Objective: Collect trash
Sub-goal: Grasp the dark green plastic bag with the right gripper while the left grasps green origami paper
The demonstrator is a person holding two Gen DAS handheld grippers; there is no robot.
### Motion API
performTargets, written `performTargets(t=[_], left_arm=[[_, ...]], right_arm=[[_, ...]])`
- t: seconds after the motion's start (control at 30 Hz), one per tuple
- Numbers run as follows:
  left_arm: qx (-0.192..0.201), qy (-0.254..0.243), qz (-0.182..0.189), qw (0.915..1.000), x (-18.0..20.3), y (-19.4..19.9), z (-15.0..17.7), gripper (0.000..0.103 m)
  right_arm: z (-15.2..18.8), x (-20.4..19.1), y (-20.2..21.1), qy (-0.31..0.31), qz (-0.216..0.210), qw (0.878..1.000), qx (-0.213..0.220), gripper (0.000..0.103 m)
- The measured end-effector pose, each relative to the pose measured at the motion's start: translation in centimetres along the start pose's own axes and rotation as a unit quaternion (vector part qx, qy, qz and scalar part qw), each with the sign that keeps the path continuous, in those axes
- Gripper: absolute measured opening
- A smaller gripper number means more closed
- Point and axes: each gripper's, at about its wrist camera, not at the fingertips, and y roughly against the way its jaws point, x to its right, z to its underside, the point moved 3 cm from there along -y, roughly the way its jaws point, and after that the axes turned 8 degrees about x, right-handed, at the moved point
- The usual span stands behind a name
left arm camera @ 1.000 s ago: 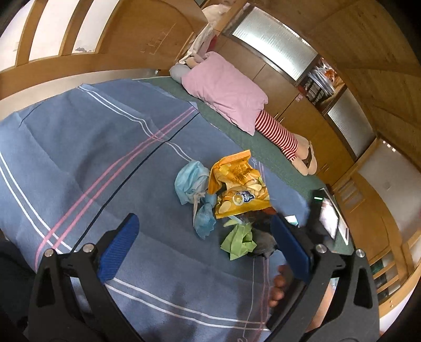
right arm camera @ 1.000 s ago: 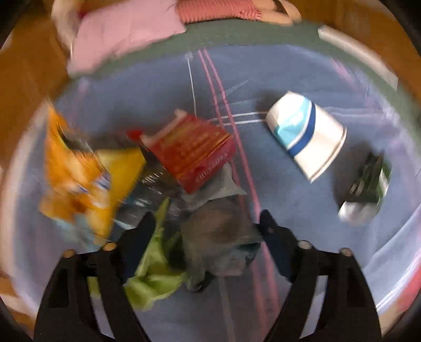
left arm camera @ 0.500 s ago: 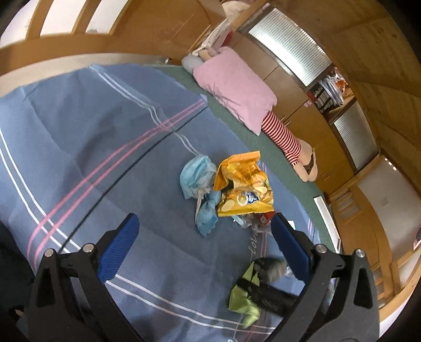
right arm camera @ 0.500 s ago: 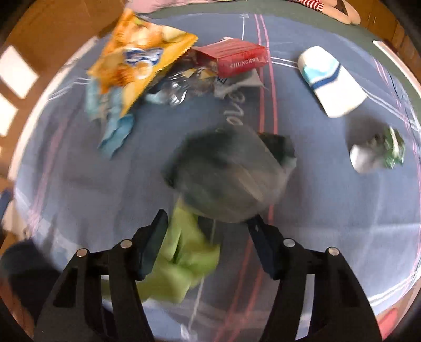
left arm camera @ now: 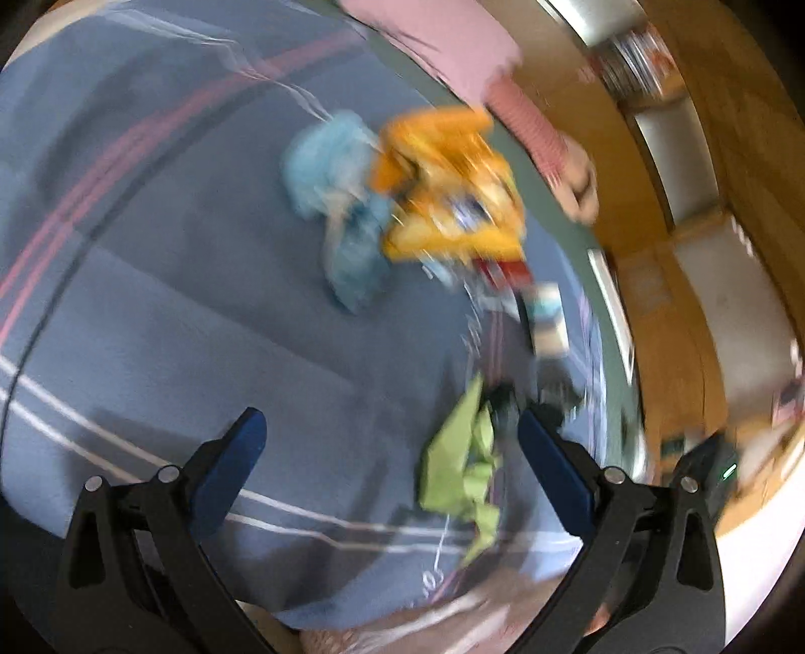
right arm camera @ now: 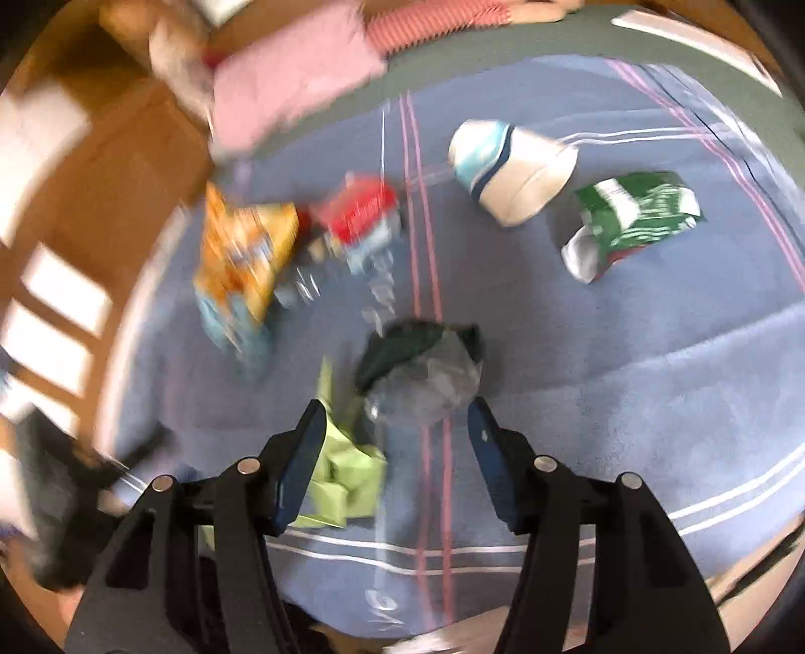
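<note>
Trash lies on a blue striped blanket (right arm camera: 629, 382). A crumpled grey-black plastic wrapper (right arm camera: 422, 372) lies just ahead of my open right gripper (right arm camera: 397, 425), with a green paper scrap (right arm camera: 347, 478) beside its left finger. Farther off lie an orange snack bag (right arm camera: 246, 251), a red box (right arm camera: 359, 211), a white and blue paper cup (right arm camera: 513, 171) and a green wrapper (right arm camera: 634, 216). My left gripper (left arm camera: 387, 432) is open and empty above the blanket, with the green scrap (left arm camera: 460, 463) near its right finger. The orange bag (left arm camera: 448, 191) and a blue mask (left arm camera: 332, 161) lie ahead. Both views are blurred.
A pink pillow (right arm camera: 287, 95) and a striped cushion (right arm camera: 427, 25) lie at the bed's far edge on a green sheet (right arm camera: 553, 45). Wooden walls and cabinets (left arm camera: 669, 302) surround the bed. A dark device (left arm camera: 714, 473) shows at the right of the left wrist view.
The right gripper has let go of the grey wrapper and green scrap, which now lie on the blanket nearer the bed edge. Both grippers are moving fast; the left has swung down towards the blanket.
</note>
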Motion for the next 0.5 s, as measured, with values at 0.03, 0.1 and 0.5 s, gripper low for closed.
performTargets(t=[0.03, 0.1, 0.5], left_arm=[[-0.001, -0.022, -0.001, 0.9998, 0.7, -0.1, 0.3, 0.099], [0.004, -0.101, -0.018, 0.9947, 3.2, -0.8, 1.3, 0.099], [-0.116, -0.283, -0.037, 0.9513, 7.2, -6.8, 6.7, 0.043]], right_arm=[[-0.3, -0.1, 0.4, -0.011, -0.003, 1.000, 0.019, 0.065], [-0.8, 0.8, 2.1, -0.028, 0.007, 0.998, 0.054, 0.072], [-0.8, 1.9, 1.0, -0.008, 0.058, 0.997, 0.044, 0.072]])
